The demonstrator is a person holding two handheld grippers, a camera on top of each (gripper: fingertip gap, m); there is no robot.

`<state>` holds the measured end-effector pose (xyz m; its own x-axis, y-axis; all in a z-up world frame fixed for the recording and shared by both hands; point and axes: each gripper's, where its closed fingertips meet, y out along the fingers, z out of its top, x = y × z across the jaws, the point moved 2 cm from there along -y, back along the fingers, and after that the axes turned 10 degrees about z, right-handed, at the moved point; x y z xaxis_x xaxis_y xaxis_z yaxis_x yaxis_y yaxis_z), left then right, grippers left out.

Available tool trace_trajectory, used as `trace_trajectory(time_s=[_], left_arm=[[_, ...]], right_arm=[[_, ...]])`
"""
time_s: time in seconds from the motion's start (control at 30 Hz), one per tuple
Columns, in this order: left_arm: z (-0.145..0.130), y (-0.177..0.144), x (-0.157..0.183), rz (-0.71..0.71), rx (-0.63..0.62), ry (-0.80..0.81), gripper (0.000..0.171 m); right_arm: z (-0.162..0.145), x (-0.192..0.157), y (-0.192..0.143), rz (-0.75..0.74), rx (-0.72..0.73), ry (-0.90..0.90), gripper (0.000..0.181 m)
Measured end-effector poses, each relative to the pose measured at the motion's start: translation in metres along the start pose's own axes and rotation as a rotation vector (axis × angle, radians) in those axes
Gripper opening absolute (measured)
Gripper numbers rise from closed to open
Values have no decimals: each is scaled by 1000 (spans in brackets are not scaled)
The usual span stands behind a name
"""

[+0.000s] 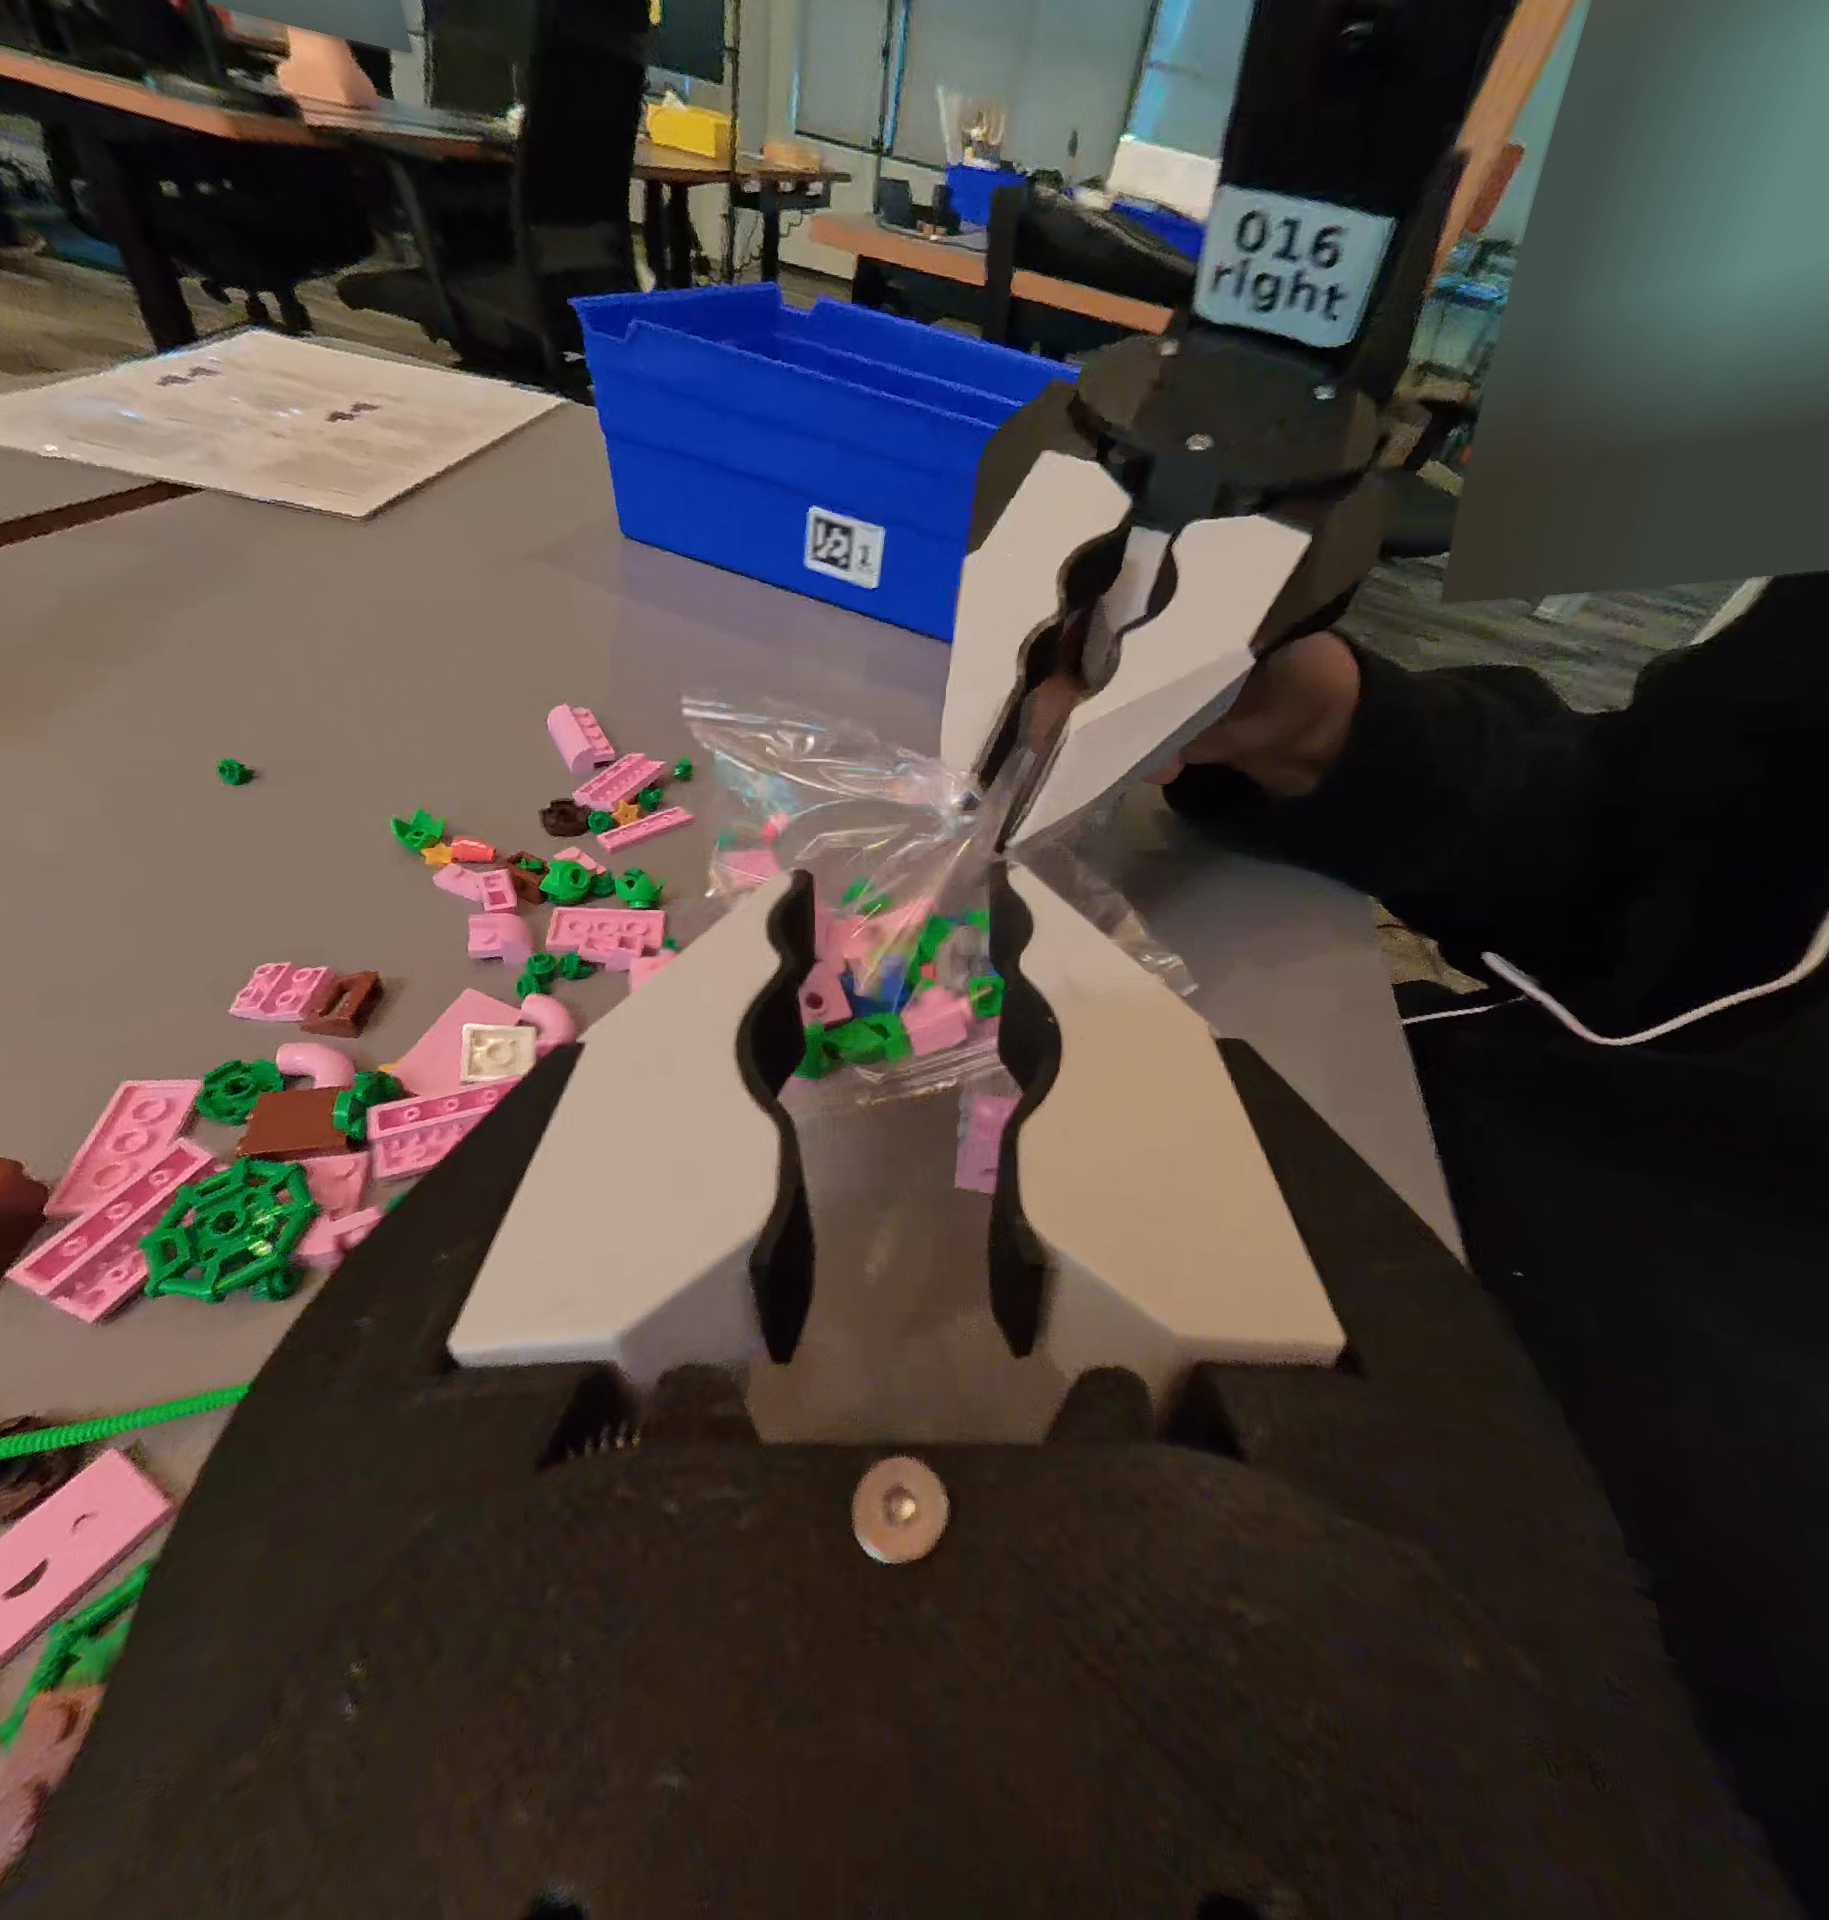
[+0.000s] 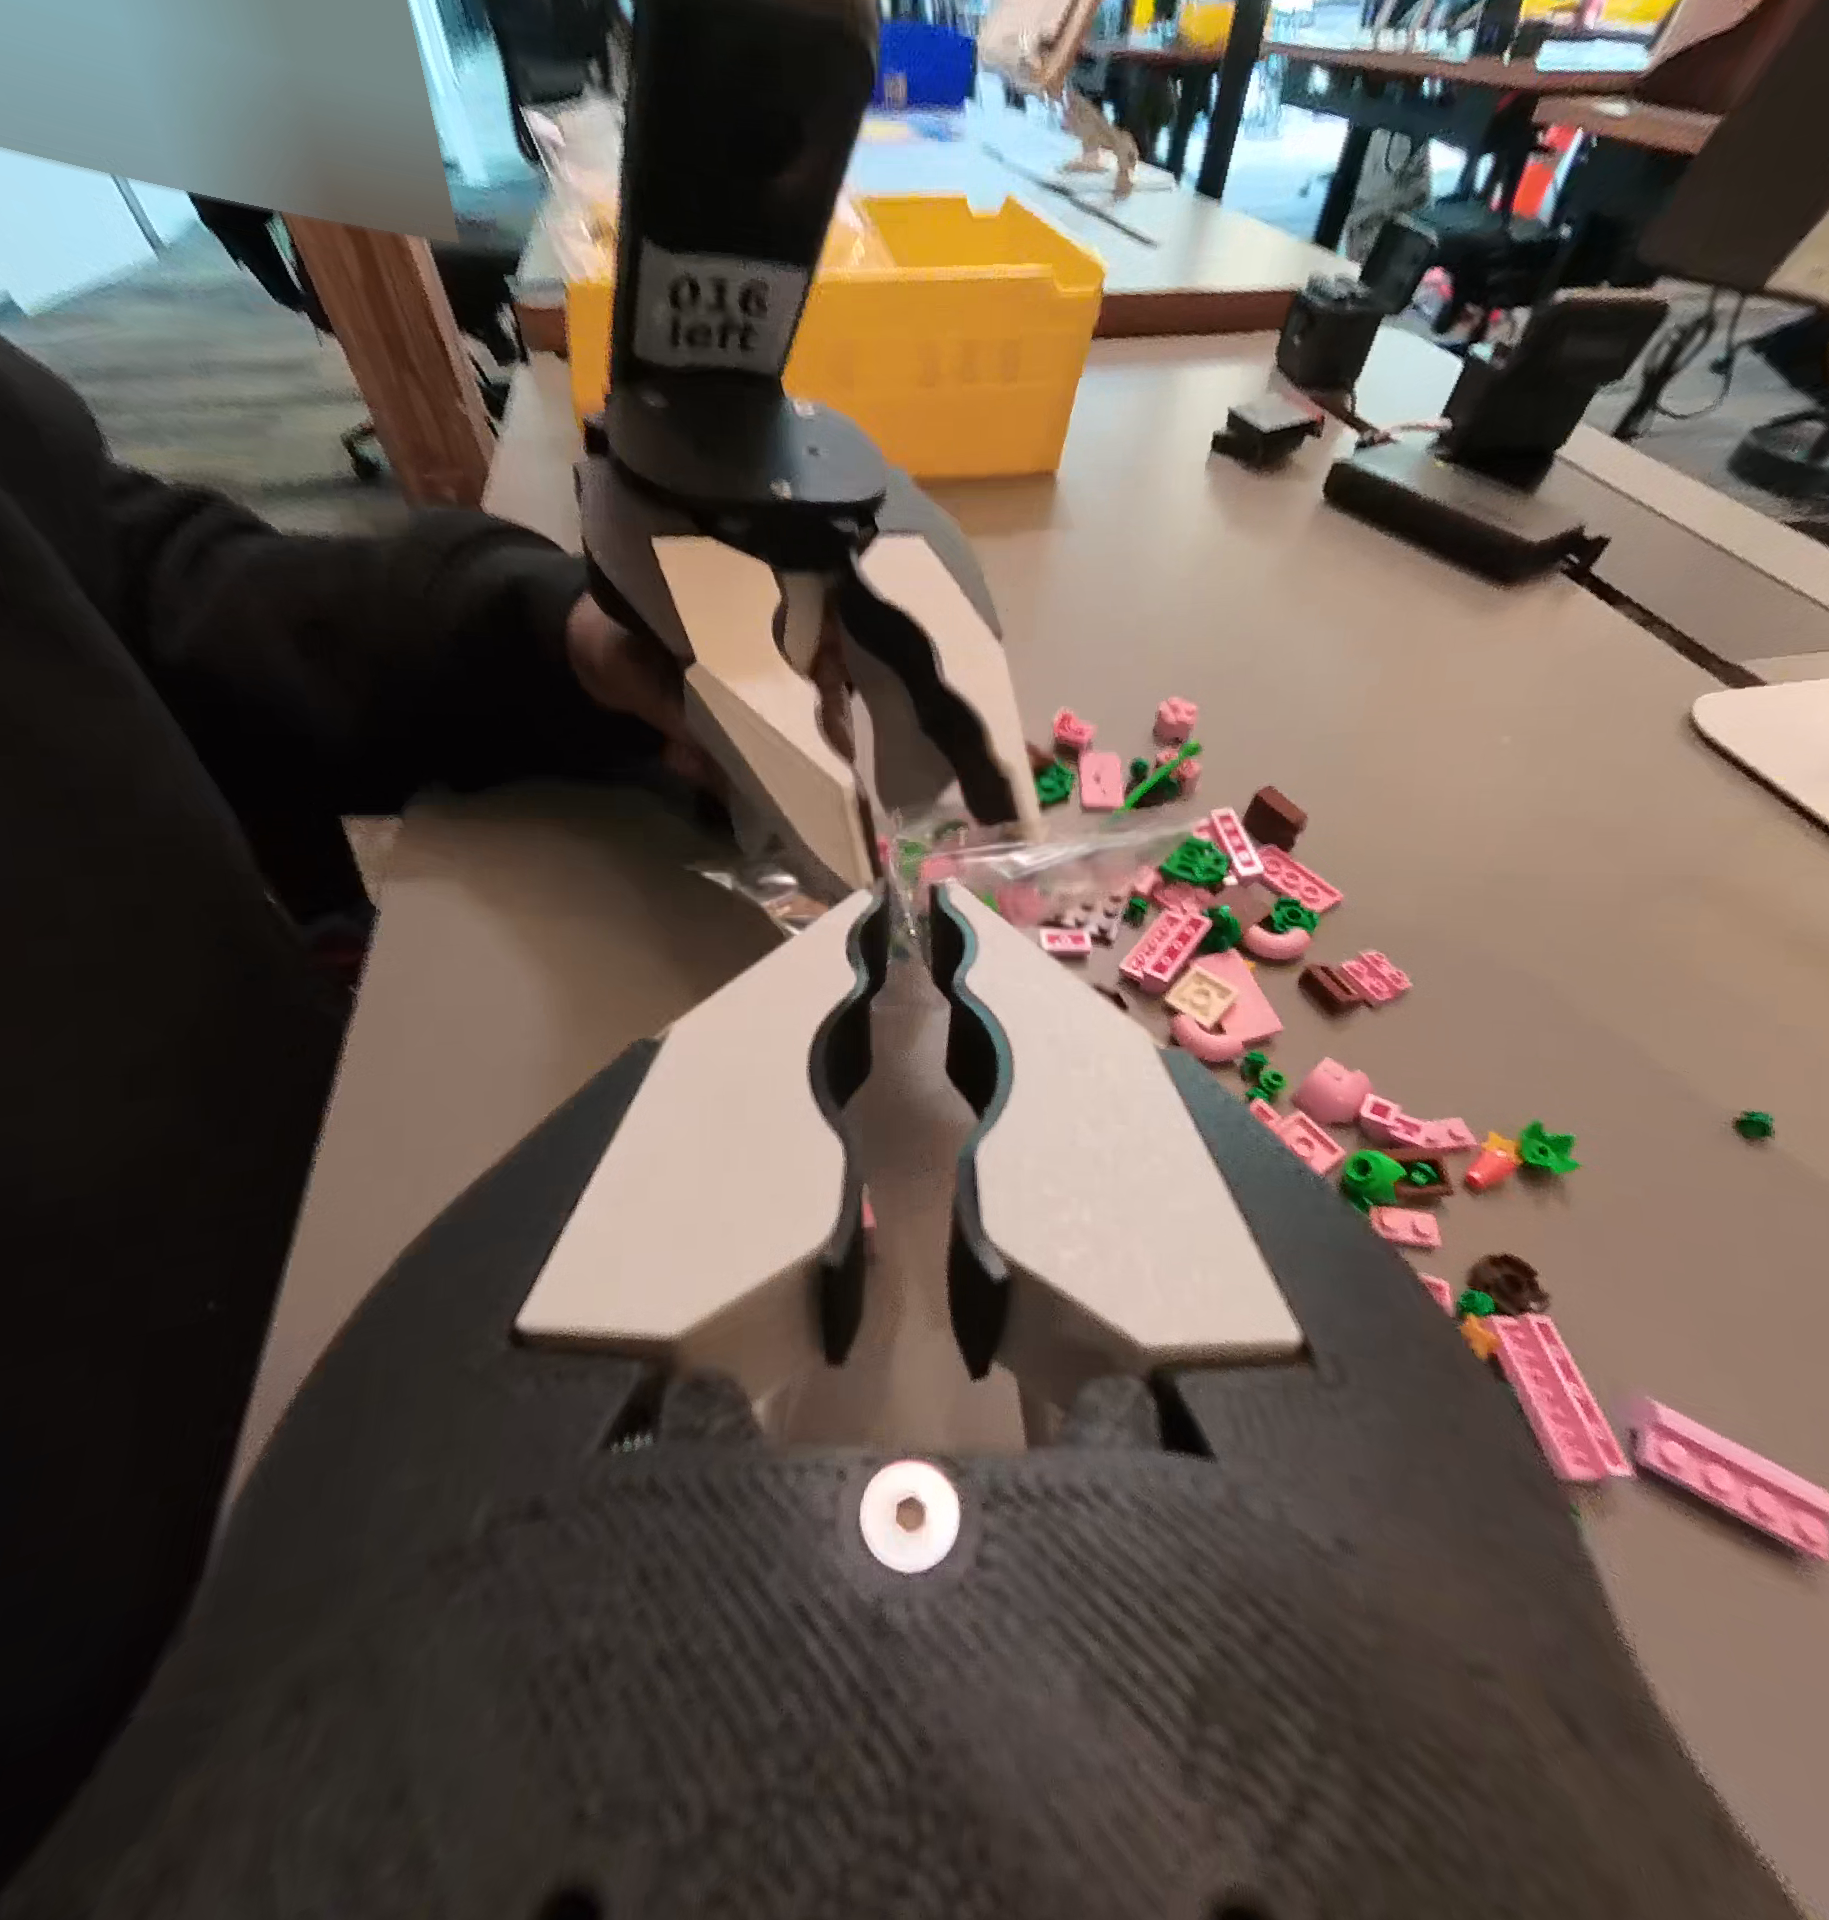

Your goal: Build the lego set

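Note:
A clear plastic bag (image 1: 889, 966) with pink, green and blue lego pieces lies on the grey table (image 1: 318, 675). My left gripper (image 1: 899, 883) is open, with its fingertips on either side of the bag. My right gripper (image 1: 983, 821) comes down from the upper right and is shut on the bag's upper edge. In the right wrist view my right gripper (image 2: 910, 899) pinches the plastic, and the bag (image 2: 1055, 852) stretches off to the right. My left gripper (image 2: 941, 847) stands over the bag there, jaws apart. Loose pink, green and brown pieces (image 1: 603, 930) lie to the left.
A blue bin (image 1: 785, 447) stands behind the bag, with a printed sheet (image 1: 255, 416) at the far left. A yellow bin (image 2: 941, 343) and black devices (image 2: 1450, 499) sit at the table's back. Loose pieces (image 2: 1294, 883) spread to the right. A green web-shaped piece (image 1: 229, 1226) lies nearby. Only a small space, under 4 cm, lies between the two pairs of fingers.

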<state>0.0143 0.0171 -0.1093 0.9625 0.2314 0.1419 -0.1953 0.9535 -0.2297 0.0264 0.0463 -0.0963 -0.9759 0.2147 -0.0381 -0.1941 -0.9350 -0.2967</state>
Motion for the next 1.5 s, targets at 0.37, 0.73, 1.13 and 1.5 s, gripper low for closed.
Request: trace_trajectory(time_s=[0.37, 0.73, 1.13, 1.5], left_arm=[[27, -20, 14, -146, 162, -48, 0], [38, -32, 35, -235, 297, 2, 2], [40, -46, 59, -589, 219, -209, 0], [53, -48, 36, -359, 345, -93, 0]], right_arm=[[38, -11, -26, 148, 338, 49, 26], [32, -14, -7, 199, 313, 143, 16], [44, -50, -7, 397, 370, 81, 0], [47, -27, -33, 262, 418, 43, 0]])
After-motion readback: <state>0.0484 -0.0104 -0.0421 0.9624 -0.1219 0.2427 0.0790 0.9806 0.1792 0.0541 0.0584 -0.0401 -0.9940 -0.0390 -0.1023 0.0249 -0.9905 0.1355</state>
